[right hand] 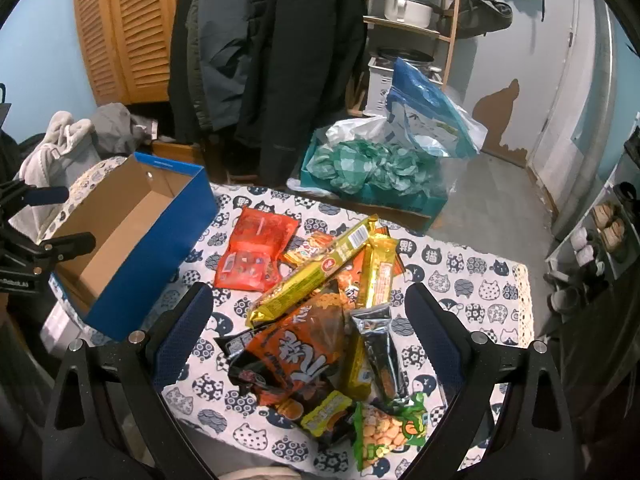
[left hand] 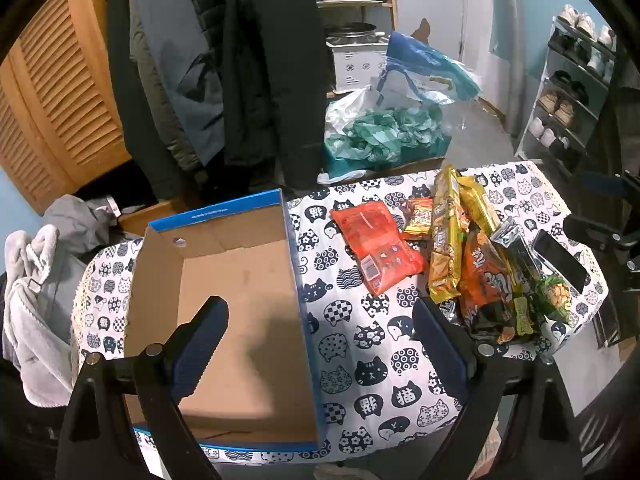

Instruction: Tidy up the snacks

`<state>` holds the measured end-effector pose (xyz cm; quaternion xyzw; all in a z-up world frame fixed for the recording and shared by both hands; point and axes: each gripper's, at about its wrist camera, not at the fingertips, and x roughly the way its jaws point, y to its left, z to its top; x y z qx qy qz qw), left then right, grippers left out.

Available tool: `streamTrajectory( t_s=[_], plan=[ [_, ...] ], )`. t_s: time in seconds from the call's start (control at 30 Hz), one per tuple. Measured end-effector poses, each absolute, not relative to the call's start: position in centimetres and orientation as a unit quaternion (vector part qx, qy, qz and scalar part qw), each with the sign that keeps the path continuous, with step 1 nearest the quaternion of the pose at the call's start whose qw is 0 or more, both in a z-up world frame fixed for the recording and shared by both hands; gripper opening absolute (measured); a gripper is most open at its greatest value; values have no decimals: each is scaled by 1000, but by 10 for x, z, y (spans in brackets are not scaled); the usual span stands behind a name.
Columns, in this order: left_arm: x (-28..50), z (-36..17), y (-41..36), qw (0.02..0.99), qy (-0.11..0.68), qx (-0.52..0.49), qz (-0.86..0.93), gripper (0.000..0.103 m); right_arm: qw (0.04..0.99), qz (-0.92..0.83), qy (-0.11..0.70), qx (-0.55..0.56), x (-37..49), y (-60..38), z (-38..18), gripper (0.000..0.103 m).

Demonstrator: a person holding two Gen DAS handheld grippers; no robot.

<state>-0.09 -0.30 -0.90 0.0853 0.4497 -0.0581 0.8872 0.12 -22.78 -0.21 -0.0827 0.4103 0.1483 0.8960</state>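
Observation:
An empty blue cardboard box (left hand: 240, 280) stands on the cat-print tablecloth (left hand: 360, 360); it also shows in the right wrist view (right hand: 152, 240) at the left. A pile of snack packets lies to its right: a red packet (left hand: 376, 248) (right hand: 252, 252), a long gold packet (left hand: 444, 240) (right hand: 312, 272), an orange-black bag (right hand: 296, 356), a silver-black packet (right hand: 380, 344) and a green nut bag (right hand: 388, 428). My left gripper (left hand: 320, 320) is open above the box's right wall. My right gripper (right hand: 308, 308) is open above the snack pile. Both are empty.
Coats (left hand: 240, 60) hang behind the table. A teal box with plastic bags (left hand: 384, 136) sits on the floor beyond. A shoe rack (left hand: 572, 92) stands at the right. A grey garment (left hand: 36, 300) lies left of the box. A black phone (left hand: 560, 258) lies by the snacks.

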Motion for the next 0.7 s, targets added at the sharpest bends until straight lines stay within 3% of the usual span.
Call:
streamTrajectory(
  t_s=[0.7],
  plan=[
    [-5, -11, -4, 886, 452, 83, -59, 95, 895, 149, 413, -83, 1, -227, -3, 95]
  ],
)
